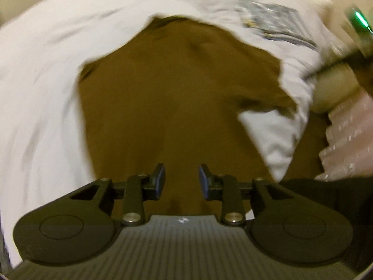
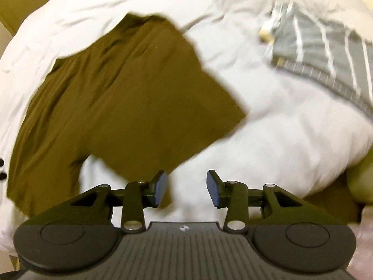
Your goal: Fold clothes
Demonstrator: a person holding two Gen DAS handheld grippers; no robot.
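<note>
An olive-brown garment (image 1: 177,98) lies spread on a white bed cover (image 1: 46,74) and fills the middle of the left wrist view. My left gripper (image 1: 181,182) hovers over its near part, open, with nothing between the blue pads. In the right wrist view the same olive-brown garment (image 2: 121,88) lies to the left, one corner flap reaching toward the middle. My right gripper (image 2: 187,189) is open over the white bed cover (image 2: 268,121), its left finger close to the garment's near edge. Both views are blurred by motion.
A folded grey striped garment (image 2: 326,53) lies at the far right of the bed; its blurred shape (image 1: 272,21) also shows in the left view. The other gripper's body with a green light (image 1: 359,23) is at the right edge. Pinkish bubble wrap (image 1: 347,144) lies right.
</note>
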